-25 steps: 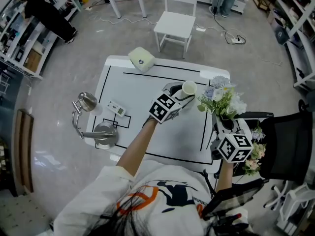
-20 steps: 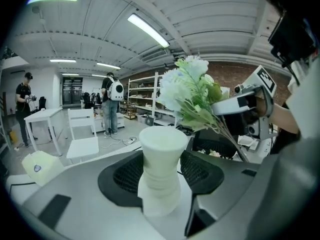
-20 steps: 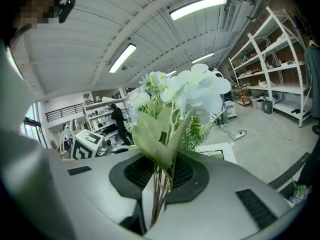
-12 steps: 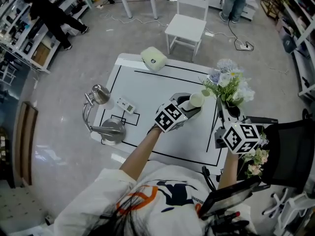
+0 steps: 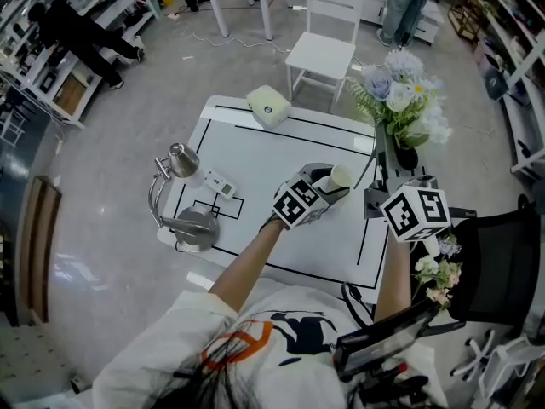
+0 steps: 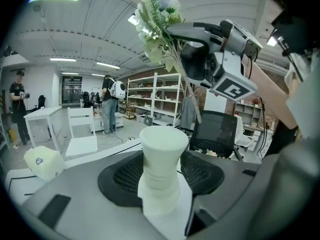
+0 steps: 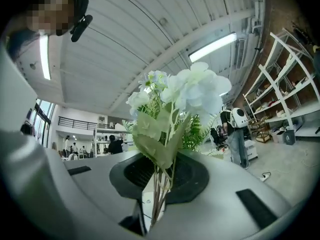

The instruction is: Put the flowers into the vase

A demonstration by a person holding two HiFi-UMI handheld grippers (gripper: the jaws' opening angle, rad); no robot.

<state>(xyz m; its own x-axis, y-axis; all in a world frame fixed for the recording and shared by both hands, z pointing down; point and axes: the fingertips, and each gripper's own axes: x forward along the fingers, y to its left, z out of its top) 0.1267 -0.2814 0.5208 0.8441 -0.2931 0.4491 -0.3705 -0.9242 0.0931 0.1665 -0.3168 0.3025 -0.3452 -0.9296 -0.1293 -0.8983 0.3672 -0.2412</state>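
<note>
While the left gripper clamps the white vase and the right gripper pinches the flowers by their stems, up beside the vase, those stems, seemingly loosely bunched, could splay and catch its narrow rim, tipping it.

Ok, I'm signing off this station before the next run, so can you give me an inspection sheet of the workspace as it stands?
Surface: white table with black marked lines, mostly bare.
Job's things: vase in the left gripper; flowers held clear of it, not yet in.
Clutter: pale rounded device, small white meter, metal stand.
Grippers: left gripper shut on the vase; right gripper shut on the flowers' stems.
Cables: pale cable on the floor beyond the table.
Surroundings: white chair, black chair, second flower bunch, shelving, people standing.
</note>
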